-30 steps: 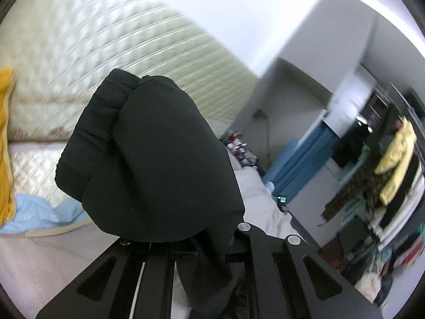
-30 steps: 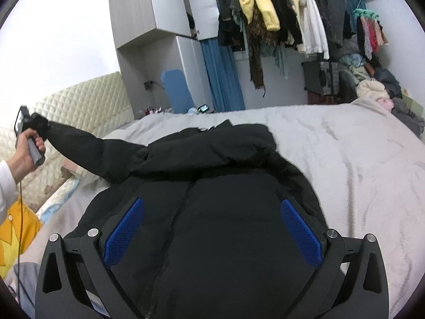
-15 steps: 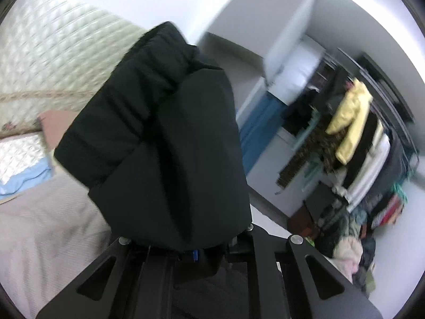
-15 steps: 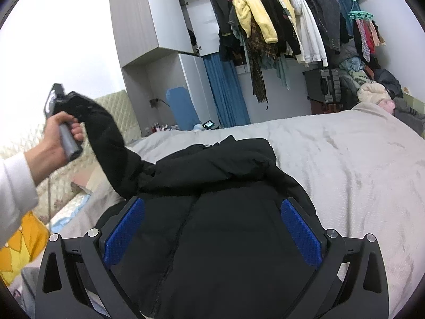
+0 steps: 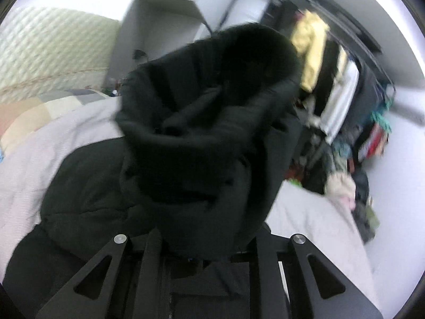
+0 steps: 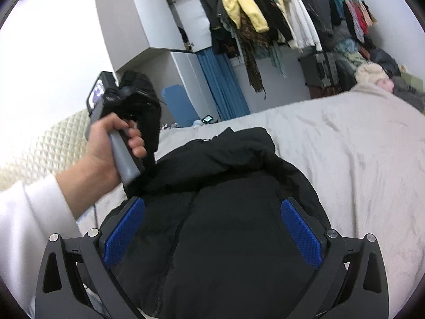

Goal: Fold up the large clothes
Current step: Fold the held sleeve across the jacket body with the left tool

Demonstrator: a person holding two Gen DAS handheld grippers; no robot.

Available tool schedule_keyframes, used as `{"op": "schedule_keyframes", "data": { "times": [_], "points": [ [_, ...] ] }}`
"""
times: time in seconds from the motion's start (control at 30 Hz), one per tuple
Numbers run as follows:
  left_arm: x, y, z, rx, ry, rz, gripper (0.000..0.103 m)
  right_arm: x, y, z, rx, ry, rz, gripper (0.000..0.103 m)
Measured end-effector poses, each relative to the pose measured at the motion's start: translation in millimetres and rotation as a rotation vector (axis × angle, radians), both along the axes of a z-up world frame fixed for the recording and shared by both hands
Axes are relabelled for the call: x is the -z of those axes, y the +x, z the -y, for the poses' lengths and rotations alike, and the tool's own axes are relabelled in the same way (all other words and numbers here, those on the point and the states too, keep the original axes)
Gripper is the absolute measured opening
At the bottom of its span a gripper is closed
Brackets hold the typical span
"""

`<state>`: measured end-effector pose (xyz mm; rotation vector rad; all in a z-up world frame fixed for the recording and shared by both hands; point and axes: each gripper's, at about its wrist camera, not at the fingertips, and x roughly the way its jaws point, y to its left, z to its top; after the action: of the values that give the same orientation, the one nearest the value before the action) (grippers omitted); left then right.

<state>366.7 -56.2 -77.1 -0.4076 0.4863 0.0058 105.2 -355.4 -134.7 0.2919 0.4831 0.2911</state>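
Observation:
A large black padded jacket (image 6: 228, 194) lies front up on the grey bed (image 6: 358, 159). My left gripper (image 5: 204, 250) is shut on the jacket's sleeve cuff (image 5: 212, 122), which bunches over its jaws and hides the fingertips. In the right wrist view that gripper (image 6: 124, 98) is held up in a hand above the jacket's left shoulder, with the sleeve (image 6: 148, 122) hanging from it. My right gripper (image 6: 212, 228) is open and empty, its blue pads (image 6: 300, 234) spread wide just above the jacket's body.
A rail of hanging clothes (image 6: 279, 18) and a heap of garments (image 6: 377, 77) stand beyond the bed's far side. A grey cabinet (image 6: 138, 21) and blue curtain (image 6: 223, 79) are at the back. The quilted headboard (image 6: 53, 143) is at left.
My left gripper has carried the sleeve up and inward from the outstretched left side to above the jacket's shoulder, turning toward the jacket body. The right gripper has stayed open over the jacket.

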Motion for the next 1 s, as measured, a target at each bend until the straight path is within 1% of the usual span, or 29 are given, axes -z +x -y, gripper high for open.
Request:
{"op": "schedule_keyframes", "data": {
  "times": [0.1, 0.27, 0.37, 0.4, 0.43, 0.5, 0.53, 0.63, 0.67, 0.73, 0.77, 0.8, 0.83, 0.9, 0.97, 1.0],
  "points": [
    [23.2, 9.2, 30.4, 0.022, 0.022, -0.034, 0.017, 5.8, 13.5, 6.5, 0.005, 0.028, -0.042, 0.103],
    [59.0, 23.3, 72.6, 0.053, 0.109, -0.058, 0.018, 6.4, 22.9, 20.0, 0.025, 0.064, -0.052, 0.103],
    [87.1, 38.6, 101.4, 0.084, 0.214, -0.095, 0.020, 9.2, 25.2, 30.5, 0.045, 0.099, -0.060, 0.103],
    [97.1, 43.7, 110.7, 0.103, 0.239, -0.116, 0.025, 10.1, 25.8, 33.5, 0.052, 0.108, -0.063, 0.103],
    [106.2, 49.0, 119.2, 0.127, 0.247, -0.135, 0.030, 10.5, 26.8, 35.3, 0.060, 0.113, -0.068, 0.103],
    [121.9, 51.0, 124.7, 0.147, 0.257, -0.154, 0.033, 9.4, 26.9, 37.0, 0.084, 0.093, -0.062, 0.103],
    [127.8, 52.7, 129.7, 0.157, 0.268, -0.153, 0.037, 7.4, 25.9, 36.8, 0.091, 0.079, -0.051, 0.103],
    [142.4, 55.0, 137.7, 0.170, 0.297, -0.162, 0.042, 4.2, 25.8, 35.6, 0.096, 0.053, -0.029, 0.103],
    [145.6, 56.5, 137.7, 0.175, 0.294, -0.168, 0.044, 4.6, 27.4, 34.7, 0.092, 0.047, -0.029, 0.103],
    [148.1, 55.9, 134.9, 0.195, 0.291, -0.168, 0.055, 7.0, 30.8, 32.7, 0.081, 0.038, -0.039, 0.103],
    [147.1, 56.8, 136.0, 0.207, 0.298, -0.167, 0.058, 9.2, 33.1, 31.7, 0.076, 0.037, -0.049, 0.103],
    [145.6, 57.2, 128.3, 0.219, 0.303, -0.168, 0.064, 10.4, 34.4, 32.1, 0.075, 0.039, -0.055, 0.103],
    [145.3, 51.3, 127.5, 0.231, 0.307, -0.167, 0.067, 11.2, 35.6, 32.8, 0.076, 0.042, -0.060, 0.103],
    [141.0, 43.8, 125.0, 0.233, 0.306, -0.158, 0.069, 11.8, 37.6, 34.6, 0.081, 0.052, -0.065, 0.103],
    [136.6, 36.9, 121.4, 0.220, 0.287, -0.147, 0.072, 11.5, 36.8, 34.5, 0.088, 0.053, -0.063, 0.103],
    [132.7, 34.3, 117.9, 0.213, 0.279, -0.142, 0.076, 11.9, 36.7, 35.2, 0.090, 0.051, -0.061, 0.103]
  ]
}}
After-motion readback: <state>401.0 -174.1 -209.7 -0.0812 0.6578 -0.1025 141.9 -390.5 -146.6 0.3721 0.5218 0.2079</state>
